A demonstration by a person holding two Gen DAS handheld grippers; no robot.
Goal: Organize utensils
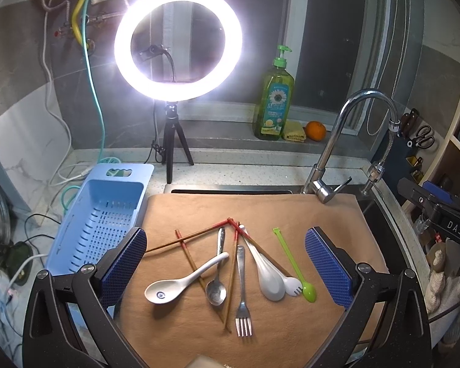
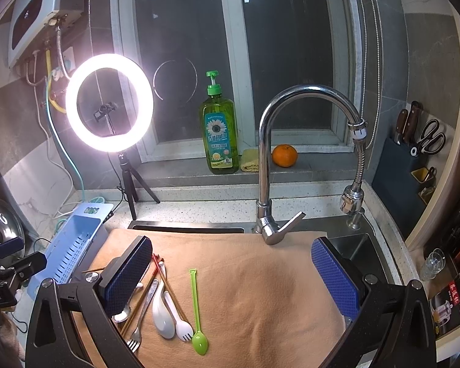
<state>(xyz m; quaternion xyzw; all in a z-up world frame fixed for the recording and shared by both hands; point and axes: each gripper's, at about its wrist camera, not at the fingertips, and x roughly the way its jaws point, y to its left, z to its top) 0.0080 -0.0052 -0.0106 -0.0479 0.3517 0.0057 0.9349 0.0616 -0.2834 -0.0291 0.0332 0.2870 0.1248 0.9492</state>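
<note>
Several utensils lie loose on a tan cloth (image 1: 291, 211) over the sink. Among them are a white ceramic spoon (image 1: 168, 288), a metal spoon (image 1: 217, 289), a metal fork (image 1: 243, 303), a second white spoon (image 1: 268, 276), a white spork (image 1: 291, 285), a green plastic spoon (image 1: 294, 266) and red-tipped chopsticks (image 1: 193, 236). My left gripper (image 1: 226, 245) hovers open above the pile, holding nothing. My right gripper (image 2: 232, 245) is open over bare cloth, with the green spoon (image 2: 196, 312) and white spoon (image 2: 161, 316) to its lower left. A blue slotted basket (image 1: 101, 220) sits left of the cloth.
A chrome faucet (image 2: 266, 159) rises behind the cloth, with open sink (image 2: 352, 245) to the right. A lit ring light on a tripod (image 1: 173, 141) stands behind. A soap bottle (image 2: 219, 135) and orange (image 2: 284, 155) sit on the sill. A knife block (image 2: 401, 165) stands right; cables lie left.
</note>
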